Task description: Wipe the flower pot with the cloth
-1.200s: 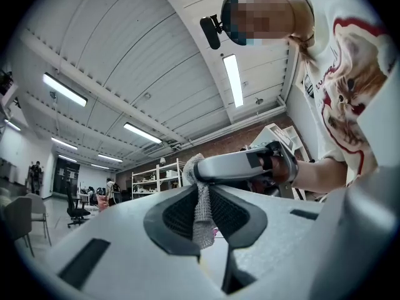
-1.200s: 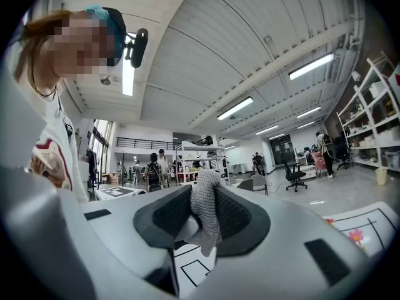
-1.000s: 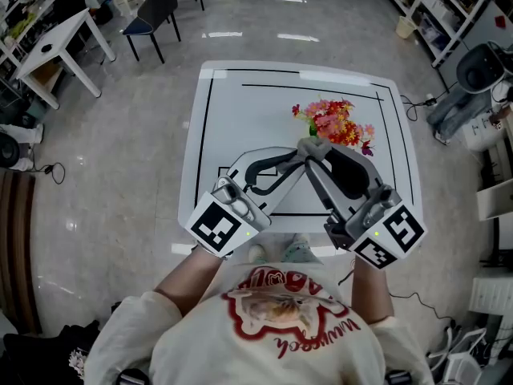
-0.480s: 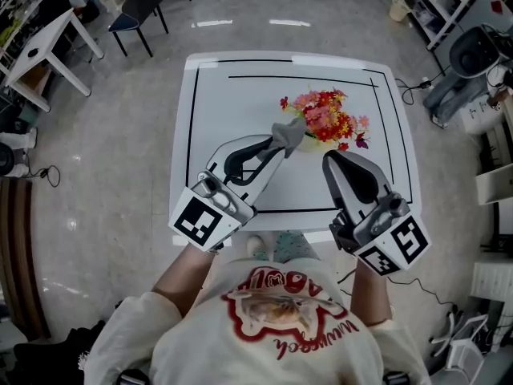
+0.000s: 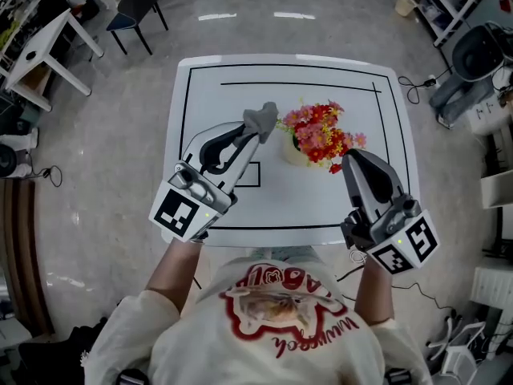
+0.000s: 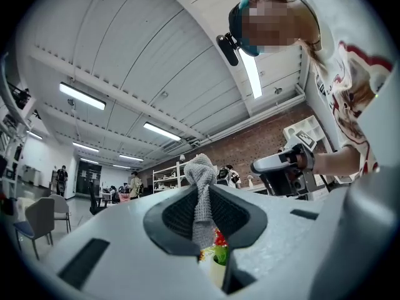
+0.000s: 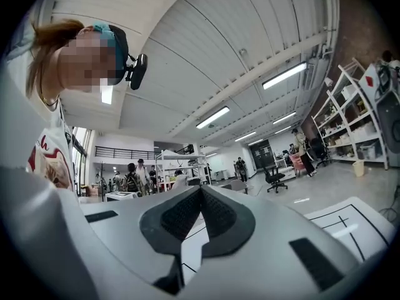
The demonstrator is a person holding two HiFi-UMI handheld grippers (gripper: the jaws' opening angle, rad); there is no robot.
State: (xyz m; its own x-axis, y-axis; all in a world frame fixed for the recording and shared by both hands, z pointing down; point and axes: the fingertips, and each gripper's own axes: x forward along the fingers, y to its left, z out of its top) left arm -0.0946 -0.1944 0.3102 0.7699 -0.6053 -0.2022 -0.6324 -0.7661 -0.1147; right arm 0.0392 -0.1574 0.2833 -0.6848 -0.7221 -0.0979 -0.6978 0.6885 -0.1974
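Standing on the white table, the flower pot sits between your tools: your left gripper, just left of the pot, pinches the grey cloth; your right gripper, just right of it, is closed and empty. Press the cloth's loose end lightly against the pot's wall, below the flowers.

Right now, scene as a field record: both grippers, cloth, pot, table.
left gripper: shut on grey knitted cloth
right gripper: shut, empty, right of red and pink flowers
pot: pale round flower pot holding the flowers, upright on white square table
cloth vs pot: cloth left of flowers, not on pot
table markings: black lines
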